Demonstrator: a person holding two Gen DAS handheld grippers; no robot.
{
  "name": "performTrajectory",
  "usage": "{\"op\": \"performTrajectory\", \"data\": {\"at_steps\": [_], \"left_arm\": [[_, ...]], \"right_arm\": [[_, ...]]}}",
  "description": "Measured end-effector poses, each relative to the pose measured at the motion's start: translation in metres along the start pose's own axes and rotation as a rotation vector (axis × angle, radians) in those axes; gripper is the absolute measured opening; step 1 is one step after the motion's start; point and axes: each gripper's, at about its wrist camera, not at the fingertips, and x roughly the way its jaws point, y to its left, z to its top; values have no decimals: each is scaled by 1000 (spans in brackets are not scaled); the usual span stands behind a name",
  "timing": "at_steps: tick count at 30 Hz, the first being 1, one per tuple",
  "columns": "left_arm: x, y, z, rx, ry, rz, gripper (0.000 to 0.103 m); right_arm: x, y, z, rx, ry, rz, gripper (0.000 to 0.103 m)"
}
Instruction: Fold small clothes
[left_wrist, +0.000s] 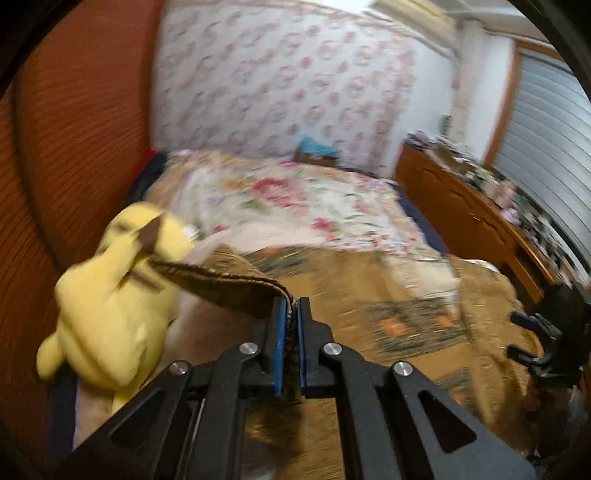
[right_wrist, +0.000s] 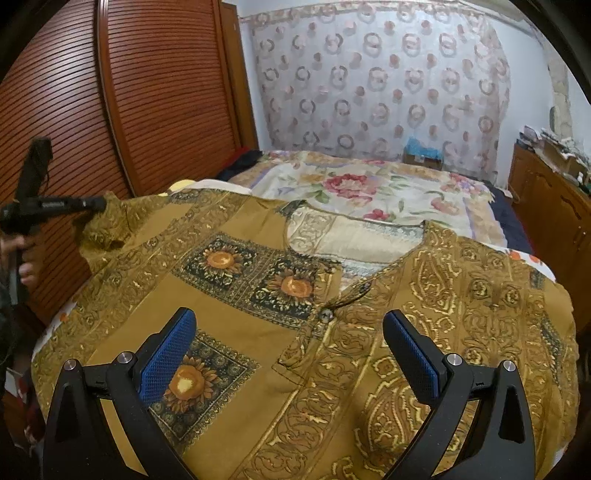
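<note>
With the sleeve (left_wrist: 221, 280) of the shirt (right_wrist: 295, 332) clamped thinly by the left gripper (left_wrist: 291, 306) & the right gripper (right_wrist: 291, 343) held wide apart above the shirt front w/ nothing gripped, cloth could be slipped or dragged askew.

Bed has a floral bedspread (right_wrist: 369, 188), pink and red flowers on cream. Yellow plush toy (left_wrist: 110, 306) at its left edge, blurred. Louvred wooden wardrobe (right_wrist: 122, 103) runs along the left side. Behind the bed, a sheer curtain (right_wrist: 376, 81) with a ring pattern covers the wall. Blue-topped box (right_wrist: 423, 153) sits at the far end, near the curtain. Wooden dresser (left_wrist: 465, 214) on the right, top cluttered with small items too blurred to identify. Slatted blind (left_wrist: 546, 122) above it.
</note>
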Motion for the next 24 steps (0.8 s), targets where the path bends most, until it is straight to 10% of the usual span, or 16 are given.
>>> {"op": "performTrajectory", "data": {"at_steps": [8,14,24], "left_arm": [[22,-92,5,210,44,-71,9],[23,-86,-10,193,65,-34,50],[33,-54,-47,140,114,61,53]], "right_arm": [[-25,-14,-11,38,-25,-60,103],[-33,-22,-15,46,-14,-85,103],[-5,-5,9,-24,25,5,94]]}}
